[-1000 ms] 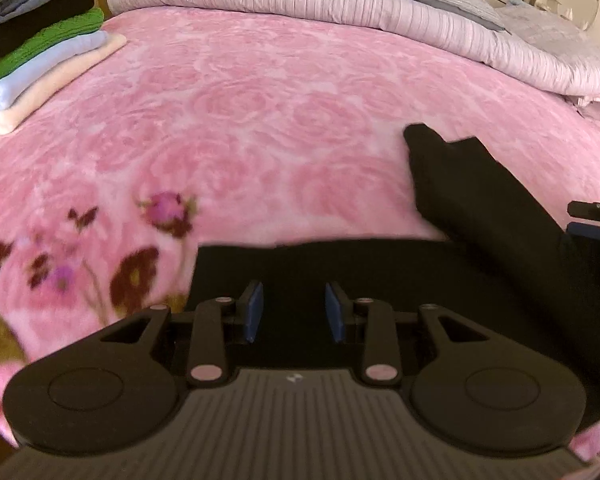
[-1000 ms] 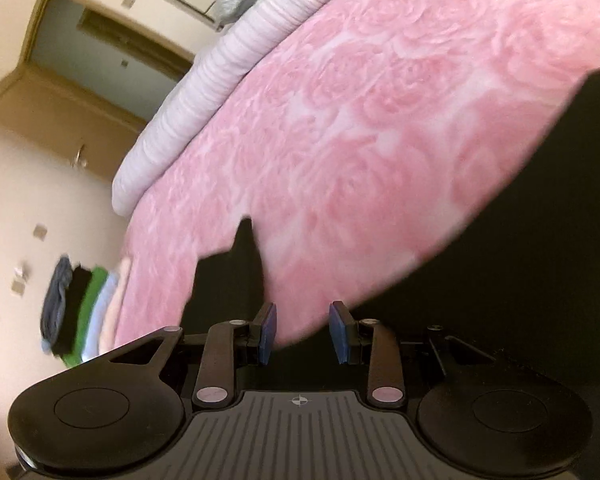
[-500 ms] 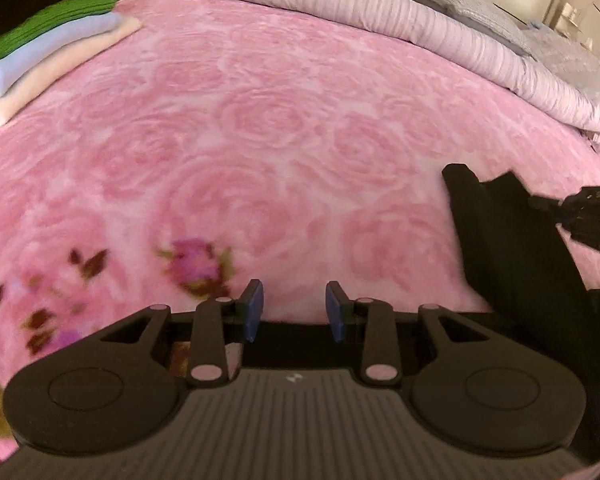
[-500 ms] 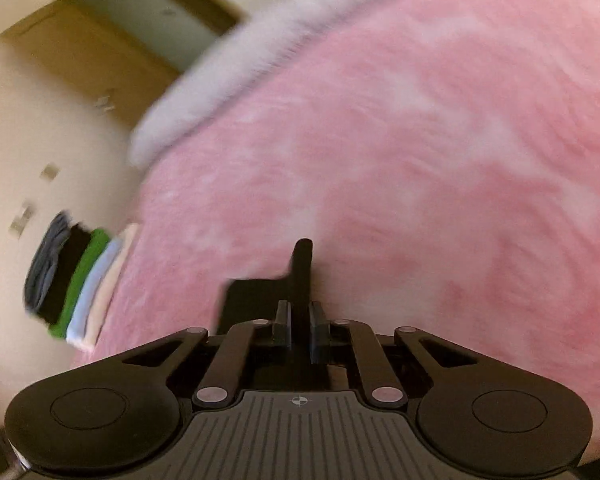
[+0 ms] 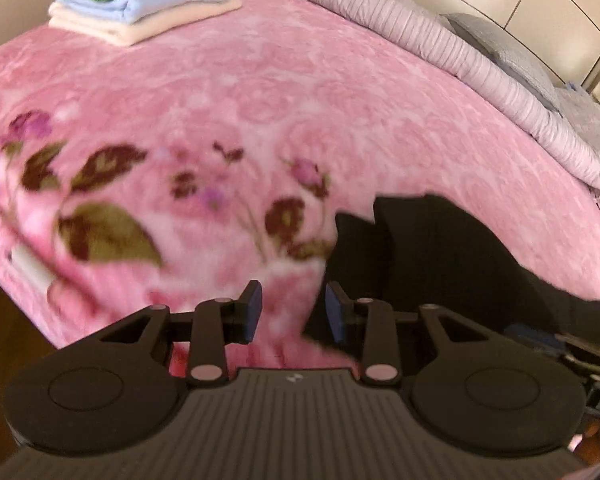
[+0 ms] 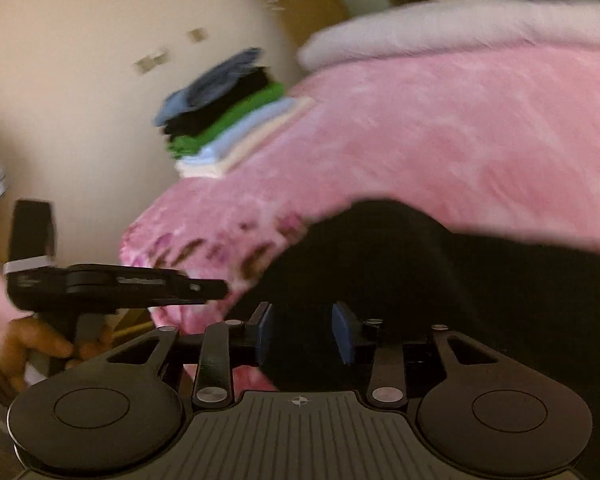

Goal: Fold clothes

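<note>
Half a second back the right hand-held gripper (image 6: pixel 302 334) pinched the black garment (image 5: pixel 440 256); now its blue pads are parted, as are the left hand-held gripper's (image 5: pixel 292 312). That garment lies bunched near the pink bed's (image 5: pixel 260 92) edge, well apart from the folded stack (image 5: pixel 140 8).

Bare pink blanket (image 5: pixel 300 92) mid-bed; folded stack (image 5: pixel 140 8) far corner; black garment (image 5: pixel 440 256) near edge.

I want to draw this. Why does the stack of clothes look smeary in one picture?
Right wrist view: motion blur smears the folded stack and pink blanket. Left wrist view: the stack is sharper, only the blanket's flowers blur; fisheye bends the bed edge.
</note>
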`<action>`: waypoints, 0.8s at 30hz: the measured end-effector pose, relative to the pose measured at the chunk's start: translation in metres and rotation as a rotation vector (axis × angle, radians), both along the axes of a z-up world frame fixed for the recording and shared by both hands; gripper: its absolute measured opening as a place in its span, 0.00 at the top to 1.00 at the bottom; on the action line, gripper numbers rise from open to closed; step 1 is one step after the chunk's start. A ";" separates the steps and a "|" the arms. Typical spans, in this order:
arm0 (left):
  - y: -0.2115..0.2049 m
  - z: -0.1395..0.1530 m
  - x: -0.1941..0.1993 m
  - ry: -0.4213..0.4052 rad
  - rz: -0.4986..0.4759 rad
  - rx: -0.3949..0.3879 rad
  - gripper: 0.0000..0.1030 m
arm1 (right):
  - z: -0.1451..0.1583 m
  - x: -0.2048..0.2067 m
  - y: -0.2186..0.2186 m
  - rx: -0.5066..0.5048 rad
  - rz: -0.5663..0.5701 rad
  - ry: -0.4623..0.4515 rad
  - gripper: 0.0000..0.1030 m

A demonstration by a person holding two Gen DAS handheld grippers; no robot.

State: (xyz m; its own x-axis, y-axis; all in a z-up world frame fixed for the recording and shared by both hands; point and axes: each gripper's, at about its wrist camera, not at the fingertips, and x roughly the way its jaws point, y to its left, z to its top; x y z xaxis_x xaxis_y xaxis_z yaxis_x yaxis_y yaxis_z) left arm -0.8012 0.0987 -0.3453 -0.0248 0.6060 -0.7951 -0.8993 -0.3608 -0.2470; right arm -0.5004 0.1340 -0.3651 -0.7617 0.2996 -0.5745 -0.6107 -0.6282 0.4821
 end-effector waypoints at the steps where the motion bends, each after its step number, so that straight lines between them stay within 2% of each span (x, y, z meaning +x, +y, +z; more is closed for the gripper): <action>1: -0.003 0.000 0.004 0.019 -0.001 -0.008 0.71 | -0.003 0.007 -0.008 -0.007 -0.025 -0.012 0.64; 4: -0.013 0.002 0.021 0.082 -0.012 -0.010 0.71 | -0.007 0.036 -0.023 0.023 -0.117 -0.085 0.64; 11: -0.027 0.005 0.049 0.075 -0.039 0.001 0.70 | -0.001 0.108 -0.048 0.053 -0.305 -0.135 0.64; 17: -0.036 0.012 0.070 0.057 -0.064 0.031 0.70 | 0.003 0.132 -0.062 0.136 -0.355 -0.181 0.64; 22: -0.051 0.011 0.082 0.010 -0.175 0.175 0.70 | 0.005 0.143 -0.080 0.260 -0.339 -0.267 0.64; 24: -0.052 0.008 0.092 0.064 -0.244 0.200 0.70 | 0.002 0.149 -0.084 0.264 -0.346 -0.280 0.64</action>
